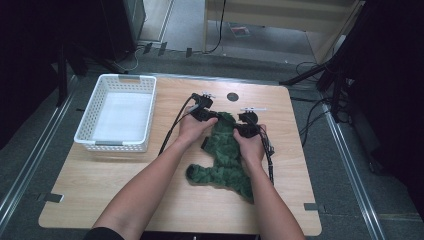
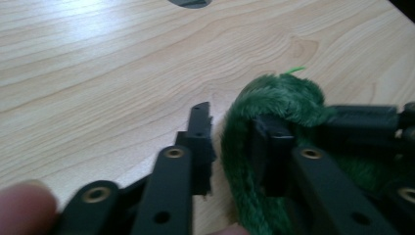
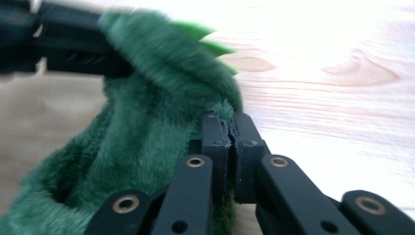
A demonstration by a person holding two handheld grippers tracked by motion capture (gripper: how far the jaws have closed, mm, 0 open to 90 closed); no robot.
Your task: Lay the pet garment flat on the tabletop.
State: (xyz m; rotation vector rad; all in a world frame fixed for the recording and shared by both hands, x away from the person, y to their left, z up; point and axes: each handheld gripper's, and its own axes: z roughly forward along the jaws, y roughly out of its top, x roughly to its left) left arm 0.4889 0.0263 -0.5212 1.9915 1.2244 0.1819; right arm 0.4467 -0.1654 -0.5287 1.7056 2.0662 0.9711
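Green plush garment (image 1: 226, 155) is lying on the table (image 1: 100, 180), to the right of the white basket (image 1: 118, 111) and well apart from it. Both grippers are working its far edge, the end farthest from the person.

Right gripper (image 3: 229, 120): jaws are pressing together, pinching a thin tuft of the garment's rim. Left gripper (image 2: 230, 127): jaws are standing a little apart with a thick roll of fur between them; one jaw is buried in the pile, the other is showing a gap, so I am judging this hold as not yet firm.

Risks, as judged from here:
- Right gripper's bite is looking shallow, mostly fur; a pull could be stripping the pile out and dropping that corner.
- If the left gripper is lifting before it clamps, the garment would be hanging from one side and twisting.
- Trailing cables are lying beside the garment and could be snagging it.
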